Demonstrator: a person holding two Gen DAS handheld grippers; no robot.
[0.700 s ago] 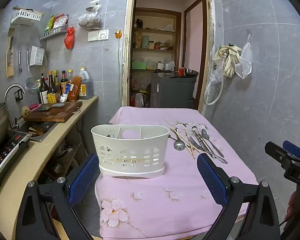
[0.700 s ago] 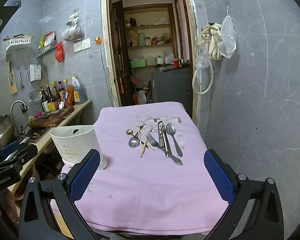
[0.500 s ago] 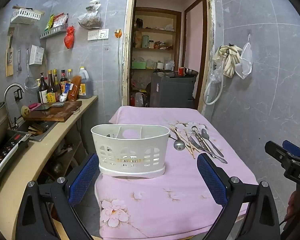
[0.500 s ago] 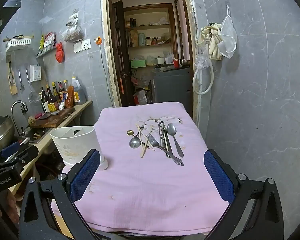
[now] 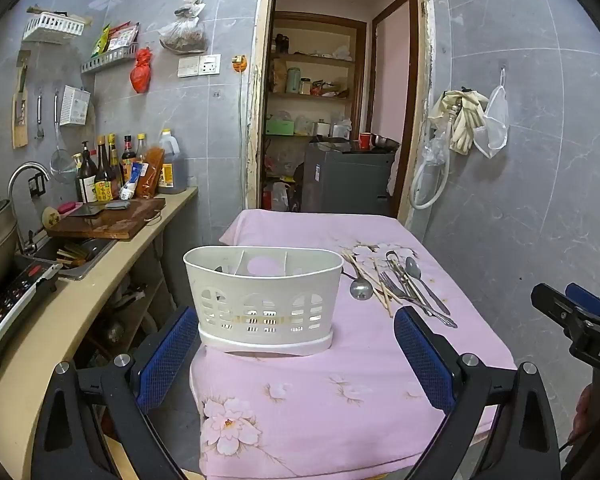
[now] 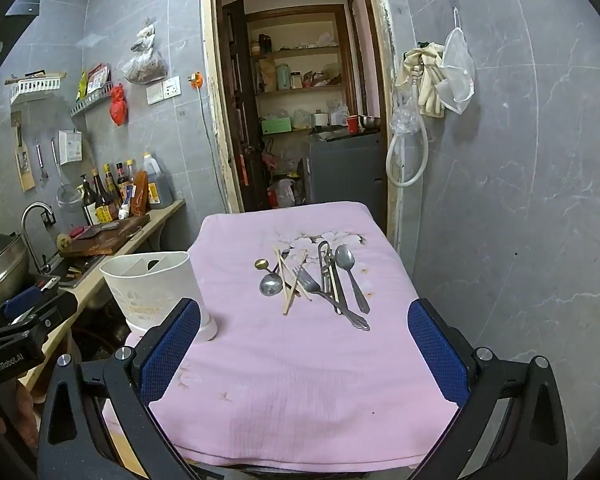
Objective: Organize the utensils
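A white plastic utensil caddy (image 5: pixel 265 298) with three compartments stands on the left part of a pink-clothed table (image 5: pixel 340 380). To its right lies a heap of utensils (image 6: pixel 316 280): a ladle-like spoon (image 6: pixel 271 283), wooden chopsticks (image 6: pixel 290 286), a fork (image 6: pixel 312 284), a spoon (image 6: pixel 346 260) and other metal pieces. My left gripper (image 5: pixel 296 356) is open just in front of the caddy, holding nothing. Well short of the heap, my right gripper (image 6: pixel 304 354) is open and empty over the cloth. The caddy (image 6: pixel 152 284) shows at the left of the right wrist view.
A kitchen counter (image 5: pixel 72 308) runs along the left with a cutting board (image 5: pixel 108 220), bottles (image 5: pixel 112 172), a sink and a cooktop (image 5: pixel 12 312). A grey tiled wall (image 6: pixel 520 200) is close on the right. An open doorway (image 5: pixel 332 120) lies beyond the table.
Both views have shifted only slightly; the utensil heap sits a touch lower in the right wrist view. Both grippers stay open and nothing on the table has moved.
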